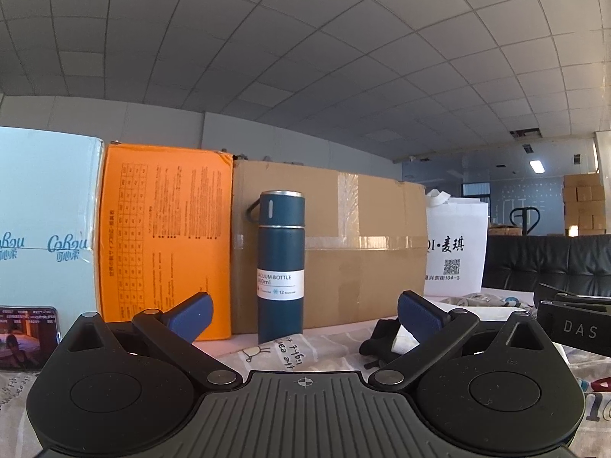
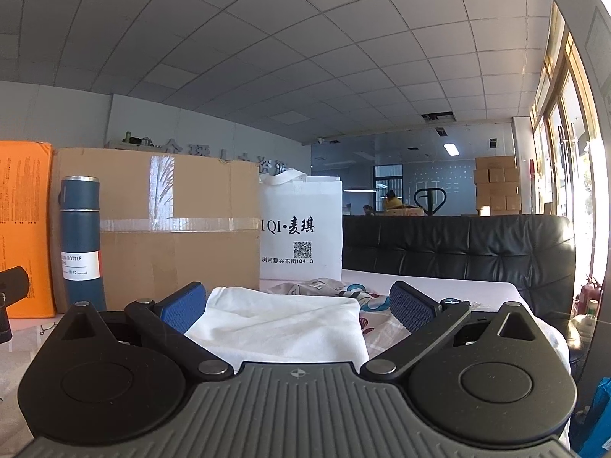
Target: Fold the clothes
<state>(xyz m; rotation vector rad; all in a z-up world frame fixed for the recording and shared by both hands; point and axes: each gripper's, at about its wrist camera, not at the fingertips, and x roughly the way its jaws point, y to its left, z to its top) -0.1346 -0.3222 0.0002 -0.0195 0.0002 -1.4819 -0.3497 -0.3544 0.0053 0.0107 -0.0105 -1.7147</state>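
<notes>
Both tools sat low and level over the counter (image 2: 439,286), pointing forward rather than down, which read as a resting or ready pose, not a reach. The left hand-held gripper (image 1: 303,311) had its blue-padded fingers (image 1: 193,315) spread wide with nothing between them; straight ahead of it stood a dark blue vacuum bottle (image 1: 281,267), upright on the printed cloth (image 1: 290,355) that covered the counter, just in front of a taped cardboard box (image 1: 362,248). An orange box (image 1: 164,236) and a pale blue carton (image 1: 42,229) lined up to the left, a white shopping bag (image 1: 456,252) to the right, and a phone (image 1: 26,337) leaned at the far left edge; these seemed pushed back to leave working room in front. The right hand-held gripper (image 2: 298,301) was equally wide open and gripped nothing, though the white garment (image 2: 282,328) lay directly before it, its near part lying in the gap between the fingers, apparently set there so a pinch could be taken with little travel. That garment looked like soft, thin cotton, already doubled into a rough rectangle with gentle creases and a rounded far edge, suggesting at least one fold had been made, though that was a judgement. Beyond it a second, patterned grey garment (image 2: 317,286) lay crumpled near the bag. In the left view, something black and white (image 1: 389,337) lay beside the right finger; what it was could not be told.
</notes>
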